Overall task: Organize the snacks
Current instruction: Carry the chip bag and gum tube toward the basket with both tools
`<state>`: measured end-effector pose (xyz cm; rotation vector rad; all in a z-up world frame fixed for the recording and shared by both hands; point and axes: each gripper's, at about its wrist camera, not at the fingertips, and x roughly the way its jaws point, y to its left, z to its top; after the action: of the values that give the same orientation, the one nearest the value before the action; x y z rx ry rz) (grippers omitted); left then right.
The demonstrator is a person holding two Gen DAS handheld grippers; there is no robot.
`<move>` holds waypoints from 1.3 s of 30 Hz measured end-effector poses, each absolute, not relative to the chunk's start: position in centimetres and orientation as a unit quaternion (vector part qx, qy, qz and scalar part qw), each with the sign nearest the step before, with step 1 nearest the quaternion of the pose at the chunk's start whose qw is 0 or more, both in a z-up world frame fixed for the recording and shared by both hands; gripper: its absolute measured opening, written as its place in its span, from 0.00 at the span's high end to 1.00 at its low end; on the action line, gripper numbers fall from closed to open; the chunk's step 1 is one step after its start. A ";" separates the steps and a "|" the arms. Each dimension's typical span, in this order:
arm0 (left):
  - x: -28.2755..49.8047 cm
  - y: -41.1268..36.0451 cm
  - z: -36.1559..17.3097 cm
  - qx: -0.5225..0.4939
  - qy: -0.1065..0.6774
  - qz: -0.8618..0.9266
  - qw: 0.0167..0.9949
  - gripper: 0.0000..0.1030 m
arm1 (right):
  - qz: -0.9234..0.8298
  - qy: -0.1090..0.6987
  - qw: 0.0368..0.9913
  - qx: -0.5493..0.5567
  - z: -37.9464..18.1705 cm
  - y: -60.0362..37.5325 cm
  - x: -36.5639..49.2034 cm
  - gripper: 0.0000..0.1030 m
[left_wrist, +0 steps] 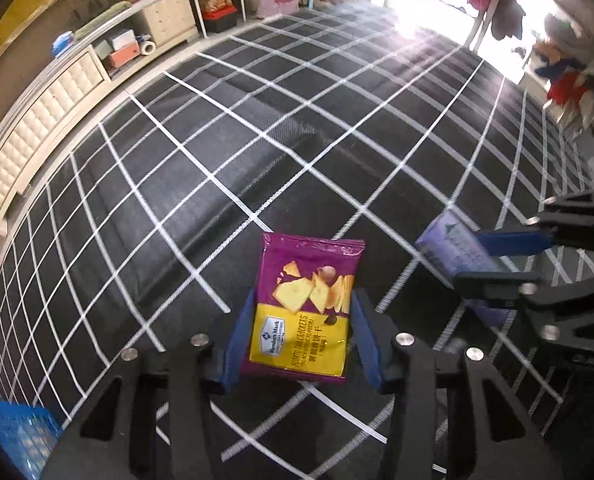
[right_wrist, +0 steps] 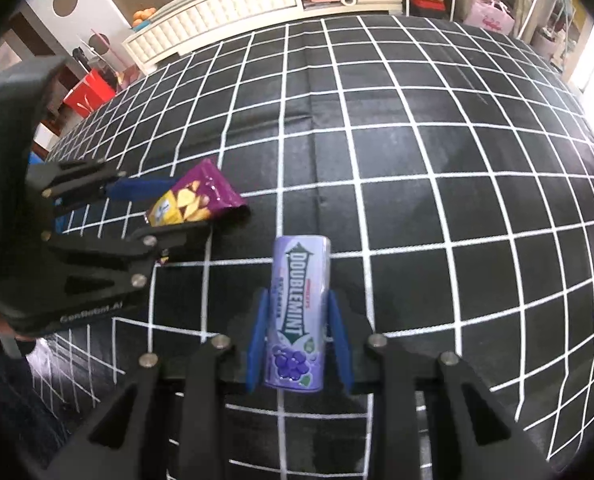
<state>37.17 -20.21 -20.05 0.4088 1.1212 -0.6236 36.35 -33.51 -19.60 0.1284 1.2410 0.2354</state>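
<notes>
A purple and yellow cracker packet (left_wrist: 309, 276) sits between the blue fingers of my left gripper (left_wrist: 303, 320), and both pads press on its sides. In the right wrist view the same packet (right_wrist: 209, 188) hangs tilted in the left gripper (right_wrist: 191, 206), just above the cloth. My right gripper (right_wrist: 297, 300) is shut on a purple Doublemint bottle (right_wrist: 299, 264), label facing up. From the left wrist view that bottle (left_wrist: 445, 248) shows at the right, held in the right gripper (left_wrist: 469, 258).
A black cloth with a white grid (right_wrist: 417, 160) covers the whole work surface. A blue crate (left_wrist: 13, 436) stands at the near left. A white cabinet (right_wrist: 233, 4) runs along the far side, with a red bag (right_wrist: 89, 92) beside it.
</notes>
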 end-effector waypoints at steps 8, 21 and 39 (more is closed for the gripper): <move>34.5 -17.2 -15.2 0.164 0.490 -0.267 0.813 0.56 | 0.132 0.557 0.817 0.068 -15.6 -31.1 35.4 0.66; 28.0 -4.3 -5.6 0.111 0.443 -0.180 0.871 0.56 | 0.224 0.479 0.849 0.022 -4.9 -19.9 32.3 0.66; 23.3 11.4 -6.3 0.044 0.464 -0.070 0.882 0.56 | 0.307 0.474 0.824 -0.038 -4.0 -5.6 30.6 0.66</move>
<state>23.32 11.38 -6.32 0.0907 0.9660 -0.1461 30.65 -5.59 -4.02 -0.0807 1.0087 0.6516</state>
